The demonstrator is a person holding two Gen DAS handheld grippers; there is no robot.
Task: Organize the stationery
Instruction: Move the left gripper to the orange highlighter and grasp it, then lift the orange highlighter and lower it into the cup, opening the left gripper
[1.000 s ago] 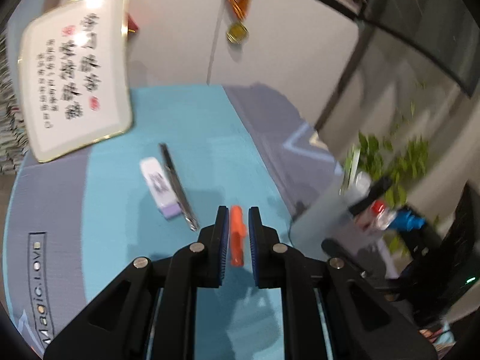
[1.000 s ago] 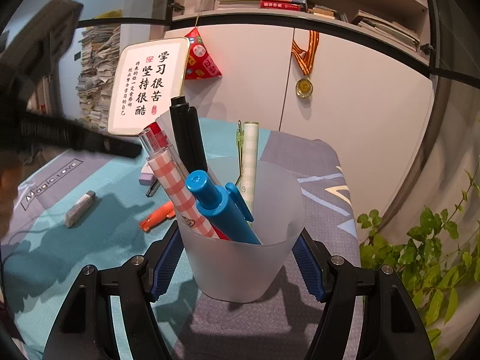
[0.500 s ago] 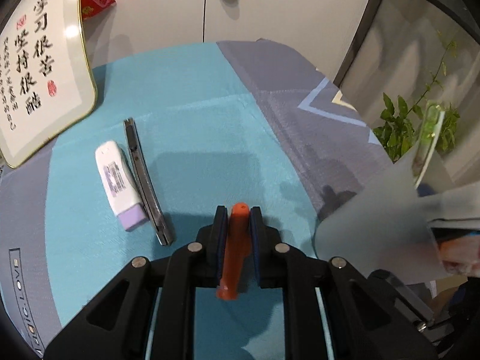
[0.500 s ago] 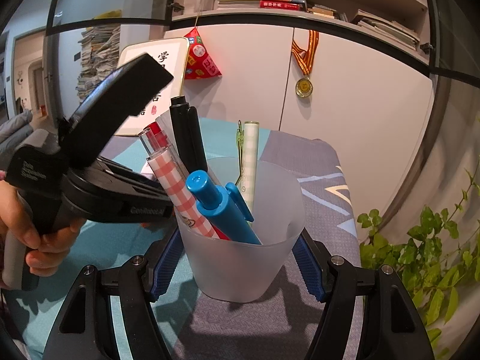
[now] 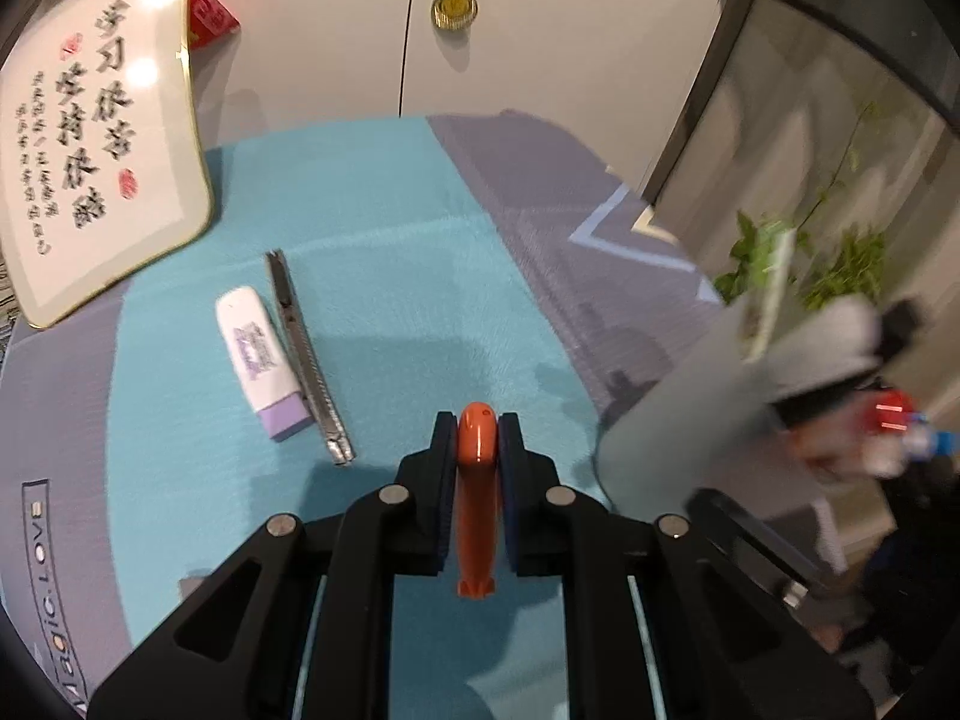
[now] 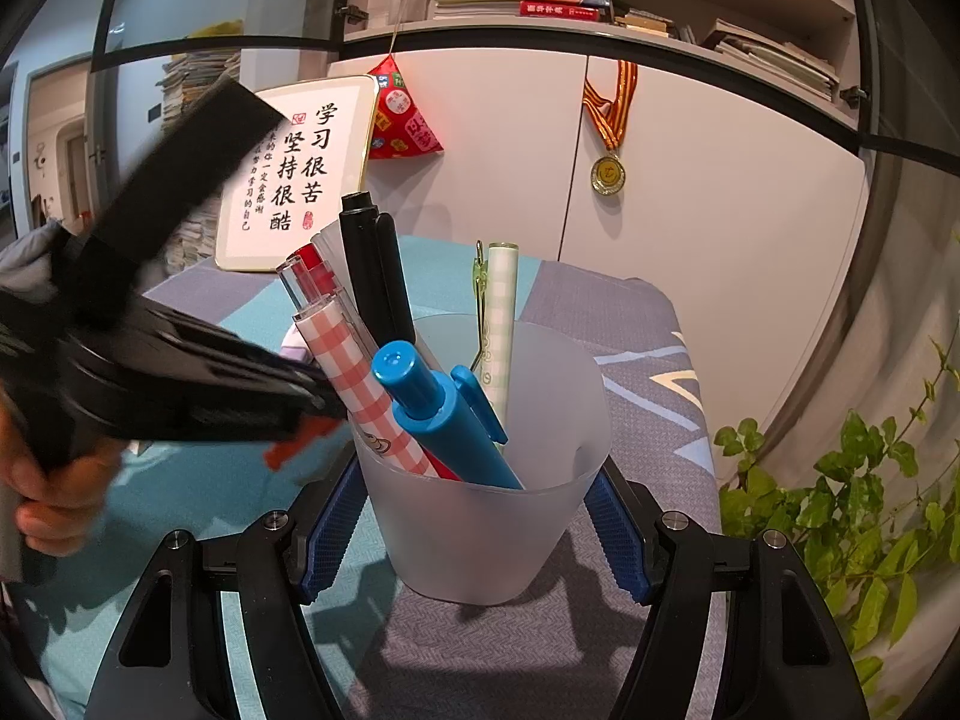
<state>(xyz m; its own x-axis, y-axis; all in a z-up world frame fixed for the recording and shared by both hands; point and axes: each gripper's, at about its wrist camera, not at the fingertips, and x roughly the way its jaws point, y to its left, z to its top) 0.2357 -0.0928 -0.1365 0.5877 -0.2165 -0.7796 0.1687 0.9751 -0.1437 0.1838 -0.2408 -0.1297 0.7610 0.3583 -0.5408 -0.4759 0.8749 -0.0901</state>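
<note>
1. My left gripper [image 5: 477, 444] is closed tight on the orange pen [image 5: 477, 480], which runs lengthwise between the pads with its rounded end poking out ahead. I judge it is held clear of the table.
2. My right gripper [image 6: 474, 516] clamps the frosted cup [image 6: 486, 516] from both sides; the cup stands on the cloth [image 6: 600, 312], already crowded with pens.
3. To drop the orange pen in cleanly, I should tip it end-down over the open gap behind the blue pen [image 6: 438, 408], and hold the cup steady.
4. Farther off, the eraser [image 5: 258, 354] and the box cutter [image 5: 306, 360] lie side by side, yet to be collected.
</note>
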